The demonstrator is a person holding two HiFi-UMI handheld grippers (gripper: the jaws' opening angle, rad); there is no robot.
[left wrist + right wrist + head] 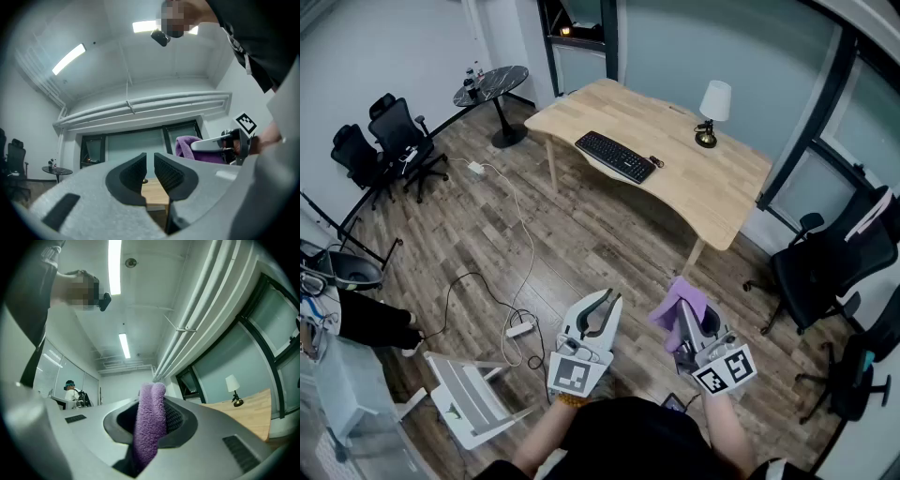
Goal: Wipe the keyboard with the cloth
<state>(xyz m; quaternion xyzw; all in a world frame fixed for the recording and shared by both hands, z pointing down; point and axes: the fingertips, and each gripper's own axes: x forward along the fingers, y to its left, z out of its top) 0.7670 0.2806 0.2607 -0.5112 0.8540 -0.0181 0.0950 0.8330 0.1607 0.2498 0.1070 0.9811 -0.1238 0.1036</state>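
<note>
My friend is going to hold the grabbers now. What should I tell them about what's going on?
Left gripper: fingers shut, holding nothing.
Right gripper: shut on the purple cloth.
Keyboard: lies on the wooden desk, across the floor from both grippers.
Done: the cloth is in hand.
Left: get to the desk and wipe the keyboard; nothing touches it yet.

Keyboard (616,157) on the desk (712,202), lamp (713,109) right of it, cloth (673,305) in the jaws of the right gripper (686,319), well apart.
</note>
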